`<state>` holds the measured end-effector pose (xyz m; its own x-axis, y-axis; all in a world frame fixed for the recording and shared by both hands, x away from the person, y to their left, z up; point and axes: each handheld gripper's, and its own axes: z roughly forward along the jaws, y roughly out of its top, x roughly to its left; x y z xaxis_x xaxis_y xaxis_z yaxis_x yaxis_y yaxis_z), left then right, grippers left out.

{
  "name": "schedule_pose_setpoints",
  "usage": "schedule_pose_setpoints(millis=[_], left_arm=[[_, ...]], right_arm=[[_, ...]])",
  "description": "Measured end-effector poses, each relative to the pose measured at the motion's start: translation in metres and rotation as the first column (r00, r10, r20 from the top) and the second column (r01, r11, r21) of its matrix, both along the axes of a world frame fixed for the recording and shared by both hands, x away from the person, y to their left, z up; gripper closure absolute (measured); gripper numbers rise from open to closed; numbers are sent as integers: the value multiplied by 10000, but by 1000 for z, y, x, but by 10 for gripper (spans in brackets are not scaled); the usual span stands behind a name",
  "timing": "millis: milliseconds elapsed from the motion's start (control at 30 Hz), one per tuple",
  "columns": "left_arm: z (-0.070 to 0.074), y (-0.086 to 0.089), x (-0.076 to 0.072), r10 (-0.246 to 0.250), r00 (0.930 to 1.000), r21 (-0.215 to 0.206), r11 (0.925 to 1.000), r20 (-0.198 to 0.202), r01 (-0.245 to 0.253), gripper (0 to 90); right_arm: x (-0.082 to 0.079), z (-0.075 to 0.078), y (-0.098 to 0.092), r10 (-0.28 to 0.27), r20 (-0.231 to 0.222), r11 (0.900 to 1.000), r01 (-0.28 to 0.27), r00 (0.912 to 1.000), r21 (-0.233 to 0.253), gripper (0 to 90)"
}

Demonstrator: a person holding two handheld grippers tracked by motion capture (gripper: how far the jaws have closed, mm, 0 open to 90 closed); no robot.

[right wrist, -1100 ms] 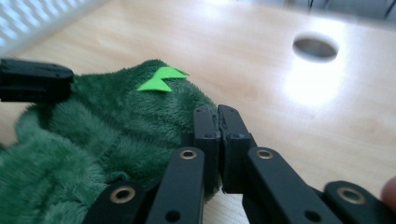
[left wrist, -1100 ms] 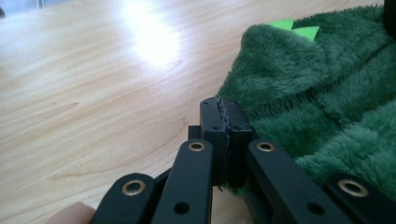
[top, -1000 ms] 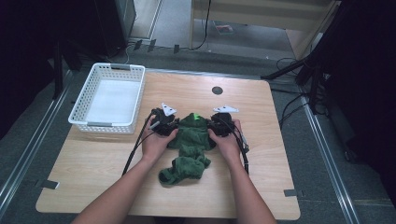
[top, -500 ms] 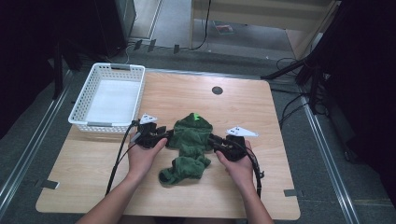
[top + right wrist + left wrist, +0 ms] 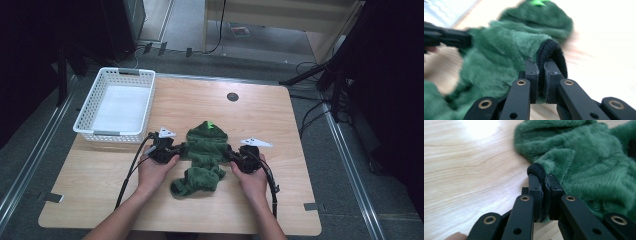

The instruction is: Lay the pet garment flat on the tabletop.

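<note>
Desk (image 5: 280, 120): pale wood top with a small dark round hole (image 5: 232, 96) near its far edge; it carries everything below.
Basket (image 5: 136, 107): white plastic lattice basket on the desk's far left part, lying well apart from the green garment, with a pale bare floor inside.
Green garment (image 5: 205, 150): a small fuzzy dark green piece of clothing lying about the middle of the desk, between the two grippers. Its hood end, with a bright green tip (image 5: 210, 124), points to the far side; a bunched lower part (image 5: 196, 181) lies nearer the person.
Hands: the left hand (image 5: 155, 170) and the right hand (image 5: 252, 180) come in from the near edge, each wrapped round a gripper, one at either side of the garment.
Left gripper (image 5: 543, 180): its two black jaws are closed down to a thin slit on the garment's left sleeve end, with a black knitted cuff (image 5: 536, 170) bulging out just above the tips. The sleeve rests low on the desk.
Right gripper (image 5: 541, 65): jaws likewise pinched nearly together, clamping the black ribbed cuff (image 5: 552, 53) of the right sleeve, which loops over the tips. This view is blurred.
Cables: a black cable (image 5: 131, 172) trails from the left gripper past the left forearm, and another (image 5: 272, 187) from the right gripper.
</note>
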<state>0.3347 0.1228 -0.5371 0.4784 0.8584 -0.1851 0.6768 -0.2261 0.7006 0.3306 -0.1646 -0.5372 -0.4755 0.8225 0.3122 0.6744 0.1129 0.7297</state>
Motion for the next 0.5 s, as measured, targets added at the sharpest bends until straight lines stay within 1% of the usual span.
schedule_pose_setpoints(millis=[33, 67, 133, 200, 233, 267, 300, 333, 400, 433, 467, 500], left_arm=[[-1, -1, 1, -35, 10000, 205, 9998, 74, 33, 863], [-2, -3, 1, 43, 9999, 348, 9994, 121, -47, 864], [-2, -5, 2, 141, 9997, 376, 9992, 179, -148, 863], [-2, -6, 1, 211, 9994, 368, 9991, 262, -220, 838], [-1, -4, 0, 252, 9993, 330, 9991, 259, -260, 800], [1, -2, -1, 393, 9986, 178, 9990, 366, -400, 732], [6, 2, -2, 686, 9961, 68, 9976, 560, -691, 650], [11, 6, -4, 897, 9928, -134, 9960, 792, -889, 596], [19, 9, -4, 1147, 9857, -832, 9910, 1237, -1049, 582], [21, 8, -3, 1092, 9850, -938, 9908, 1338, -971, 601], [24, 2, -1, 824, 9857, -896, 9935, 1468, -697, 622], [24, -3, 1, 572, 9875, -834, 9955, 1468, -453, 643]], right_arm=[[1, -3, -1, 5, -67, 9999, -6, 10000, -160, 849], [1, -6, 0, -1, -123, 9997, -2, 9999, -262, 849], [2, -9, 1, -22, -110, 9993, 17, 9999, -383, 837], [2, -7, 1, -252, 62, 9984, 255, 9997, -507, 769], [1, -4, 0, -428, 153, 9980, 434, 9990, -460, 721], [1, -1, -2, -497, 211, 9981, 504, 9985, -349, 686], [-1, 3, -6, -569, 321, 9980, 577, 9979, -258, 665], [-4, 10, -10, -745, 597, 9970, 756, 9954, -154, 662], [-7, 23, -13, -915, 1172, 9958, 905, 9889, 138, 680], [-7, 29, -10, -851, 1393, 9964, 836, 9866, 166, 687], [-6, 32, -7, -750, 1479, 9972, 731, 9861, 187, 687], [-2, 34, 1, -468, 1600, 9988, 442, 9860, 199, 687]])
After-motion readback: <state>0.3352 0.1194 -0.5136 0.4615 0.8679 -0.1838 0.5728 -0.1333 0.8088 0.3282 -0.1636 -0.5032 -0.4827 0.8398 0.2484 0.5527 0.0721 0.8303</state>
